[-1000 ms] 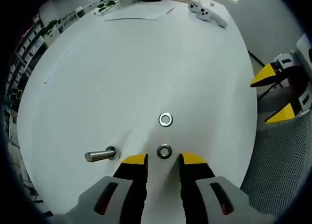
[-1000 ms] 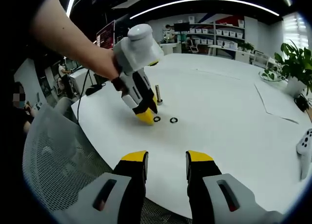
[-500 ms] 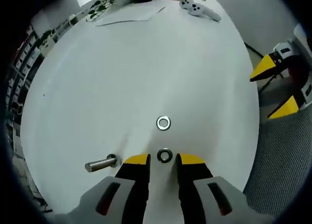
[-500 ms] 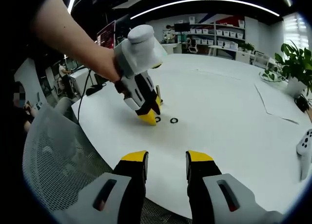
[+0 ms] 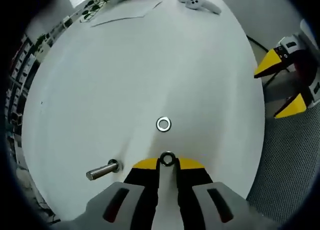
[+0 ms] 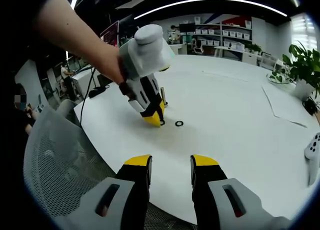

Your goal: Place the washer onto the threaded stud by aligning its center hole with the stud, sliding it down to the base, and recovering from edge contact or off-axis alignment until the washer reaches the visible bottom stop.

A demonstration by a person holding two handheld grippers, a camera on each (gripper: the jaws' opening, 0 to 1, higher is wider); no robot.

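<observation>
Your left tool (image 5: 167, 163) has closed in since a second ago, jaws now narrow around near washer (image 5: 167, 158) on tabletop (image 5: 150, 65). Stud (image 5: 103, 170) stands just left of washer. Right tool (image 6: 171, 161) wide, idle, well apart.

Left hand-held gripper (image 5: 167, 163) pinching washer (image 5: 167, 159); stud (image 5: 103, 170) beside.

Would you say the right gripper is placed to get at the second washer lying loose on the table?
Probably yes: the right gripper hangs open off the table edge, and bare tabletop lies between it and the loose washer. The left gripper works close beside that washer, so it might crowd the approach.
</observation>
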